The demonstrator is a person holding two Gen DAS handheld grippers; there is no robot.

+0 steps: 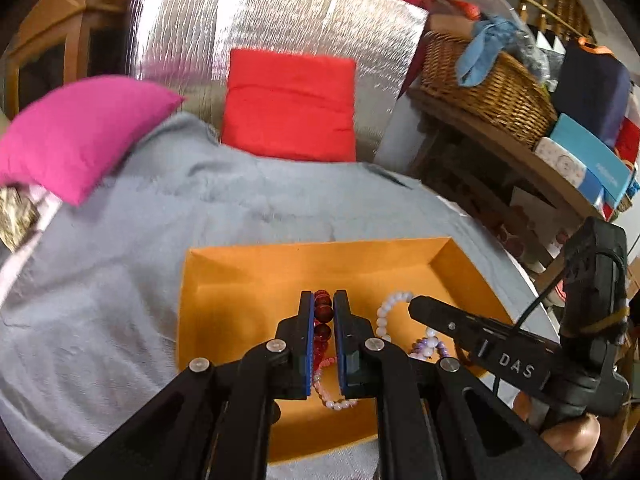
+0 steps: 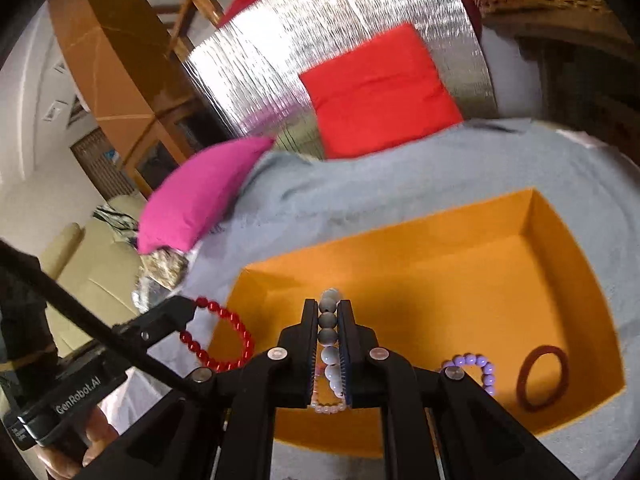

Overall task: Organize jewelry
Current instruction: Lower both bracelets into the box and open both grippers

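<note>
An orange box (image 1: 248, 276) (image 2: 500, 264) lies open on a grey blanket. My left gripper (image 1: 323, 300) is shut on a red bead bracelet (image 1: 323, 314) above the box; in the right wrist view it (image 2: 188, 308) holds the same bracelet (image 2: 236, 332) at the box's left edge. My right gripper (image 2: 329, 304) is shut on a white and grey bead bracelet (image 2: 330, 356) over the box; it shows in the left wrist view (image 1: 416, 304) with the white beads (image 1: 386, 312). A purple bead bracelet (image 2: 478, 366), a dark red ring band (image 2: 542, 378) and a small pink bead bracelet (image 2: 326, 408) lie in the box.
A pink cushion (image 1: 76, 136) and a red cushion (image 1: 292, 108) lie at the back of the grey blanket (image 1: 120, 260), against a silver foil sheet (image 1: 260, 16). A wicker basket (image 1: 488, 80) stands on a wooden shelf at the right.
</note>
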